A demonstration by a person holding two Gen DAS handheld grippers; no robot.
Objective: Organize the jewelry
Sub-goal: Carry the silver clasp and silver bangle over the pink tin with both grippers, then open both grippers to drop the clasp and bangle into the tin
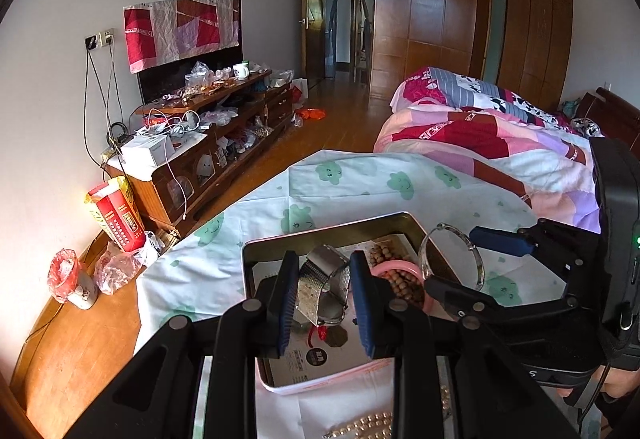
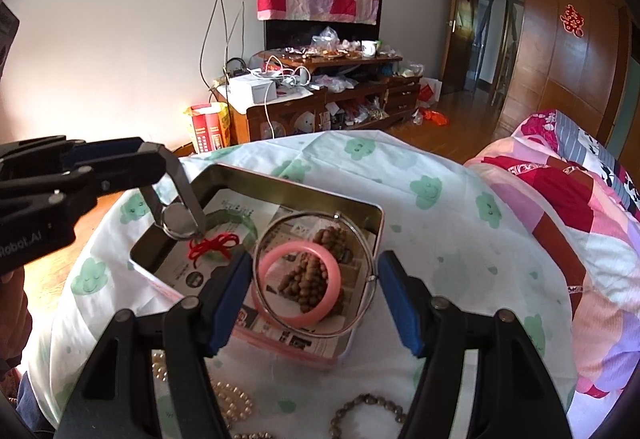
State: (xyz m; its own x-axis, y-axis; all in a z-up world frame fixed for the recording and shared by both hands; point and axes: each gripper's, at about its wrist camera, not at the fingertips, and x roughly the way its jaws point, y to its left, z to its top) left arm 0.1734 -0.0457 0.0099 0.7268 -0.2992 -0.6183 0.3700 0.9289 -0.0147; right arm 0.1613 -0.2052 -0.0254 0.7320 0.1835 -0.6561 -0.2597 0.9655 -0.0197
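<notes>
A metal tin (image 2: 296, 186) (image 1: 276, 239) stands open on the cloth-covered table. In it lie a pink bangle (image 2: 320, 313), brown wooden beads (image 2: 308, 279) and a green bangle with a red cord (image 2: 212, 245). My left gripper (image 1: 322, 297) (image 2: 120, 163) is shut on a silver mesh-band watch (image 1: 320, 287) (image 2: 178, 219) and holds it over the tin. My right gripper (image 2: 314, 289) (image 1: 472, 263) holds a thin silver bangle (image 2: 316, 271) (image 1: 452, 259) between its fingers above the tin's right part.
Pearl strands (image 2: 236, 403) (image 1: 368, 425) and a brown bead bracelet (image 2: 368, 403) lie on the cloth in front of the tin. A bed (image 1: 500, 135) is to the right, a cluttered TV cabinet (image 1: 208, 143) to the left.
</notes>
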